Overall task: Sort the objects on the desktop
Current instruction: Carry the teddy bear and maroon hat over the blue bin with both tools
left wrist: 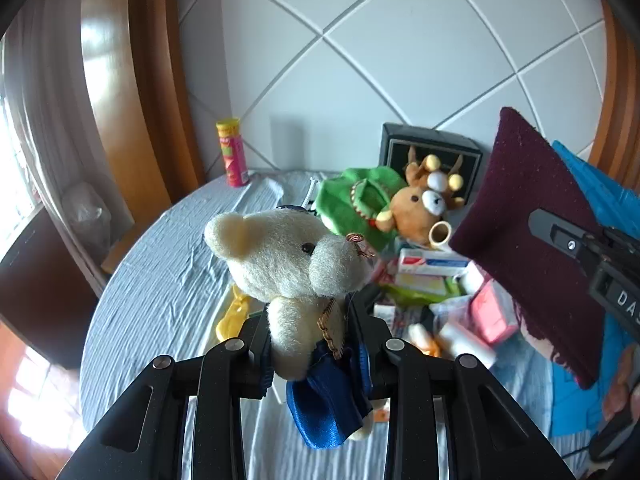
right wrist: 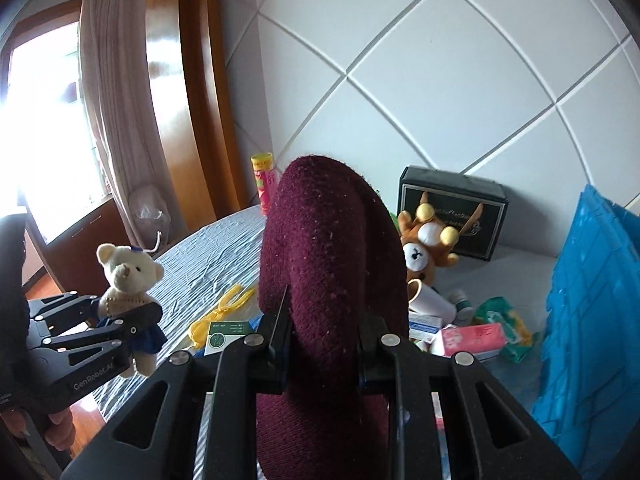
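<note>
My left gripper (left wrist: pixel 316 336) is shut on a cream teddy bear (left wrist: pixel 288 256) in a blue satin skirt, held above the table. In the right wrist view the same bear (right wrist: pixel 128 280) sits in the left gripper (right wrist: pixel 132 320) at the left. My right gripper (right wrist: pixel 324 340) is shut on a maroon knitted cloth (right wrist: pixel 328 248) that stands up between its fingers. From the left wrist view the maroon cloth (left wrist: pixel 532 232) hangs at the right, pinched by the right gripper (left wrist: pixel 560 240). A blue bin (right wrist: pixel 592 312) stands at the right.
A round table with a pale blue striped cloth (left wrist: pixel 160 280) carries a pile: a brown plush reindeer (left wrist: pixel 420 204), a green plush (left wrist: pixel 352 200), medicine boxes (left wrist: pixel 432 268), a pink packet (right wrist: pixel 472 340). A pink-yellow can (left wrist: pixel 234 152) and a black box (right wrist: pixel 452 208) stand by the wall. Yellow tongs (right wrist: pixel 220 312) lie near the front.
</note>
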`<state>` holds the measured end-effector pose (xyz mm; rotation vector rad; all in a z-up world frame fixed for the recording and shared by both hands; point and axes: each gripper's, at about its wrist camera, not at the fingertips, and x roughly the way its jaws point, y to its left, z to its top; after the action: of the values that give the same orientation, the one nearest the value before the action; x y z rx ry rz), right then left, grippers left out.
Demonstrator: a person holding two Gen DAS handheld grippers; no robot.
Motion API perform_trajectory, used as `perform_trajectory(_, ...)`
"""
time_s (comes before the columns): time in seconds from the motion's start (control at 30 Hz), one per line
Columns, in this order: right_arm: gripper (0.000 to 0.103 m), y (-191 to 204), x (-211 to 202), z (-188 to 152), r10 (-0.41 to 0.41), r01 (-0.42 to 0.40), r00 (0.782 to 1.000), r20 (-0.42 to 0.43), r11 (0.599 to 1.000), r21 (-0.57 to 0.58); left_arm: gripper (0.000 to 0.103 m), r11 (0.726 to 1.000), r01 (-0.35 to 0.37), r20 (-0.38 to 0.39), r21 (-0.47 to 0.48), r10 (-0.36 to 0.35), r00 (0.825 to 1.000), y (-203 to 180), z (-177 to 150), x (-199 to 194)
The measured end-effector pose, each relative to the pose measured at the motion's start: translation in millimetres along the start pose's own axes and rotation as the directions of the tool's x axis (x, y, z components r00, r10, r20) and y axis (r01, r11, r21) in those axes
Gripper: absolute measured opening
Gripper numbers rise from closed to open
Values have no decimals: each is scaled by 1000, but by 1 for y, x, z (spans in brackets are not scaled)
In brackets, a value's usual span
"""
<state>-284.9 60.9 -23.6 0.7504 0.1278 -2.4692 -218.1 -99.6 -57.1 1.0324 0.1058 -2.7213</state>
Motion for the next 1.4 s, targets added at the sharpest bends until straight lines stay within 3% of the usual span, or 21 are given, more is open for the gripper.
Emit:
perform_trajectory(0.33, 22, -5, -38, -2, -40, 41, 999, 14, 998, -39, 30, 1000, 26, 35, 14, -27, 999, -20, 0, -25)
perform_trajectory(0.63, 22, 25, -78, 1, -131, 135, 989, 66, 989, -55, 30, 994, 89, 71, 70, -94, 993, -14, 4, -51)
perform_trajectory(0.93, 22, 44, -127, 10, -185, 185, 975, 125, 983, 9, 30, 981, 152, 98, 121, -164, 982, -13, 7, -75)
perform_trajectory(1.2, 22, 19, -183, 18, -279, 273, 942, 186, 960, 60, 30, 960, 208, 134, 186, -235, 963, -62, 18, -101)
perform_trajectory(1.4, 22, -37, -241, 15, -339, 321, 908, 245, 940, 113, 30, 943, 242, 165, 229, -283, 945, -136, 28, -127)
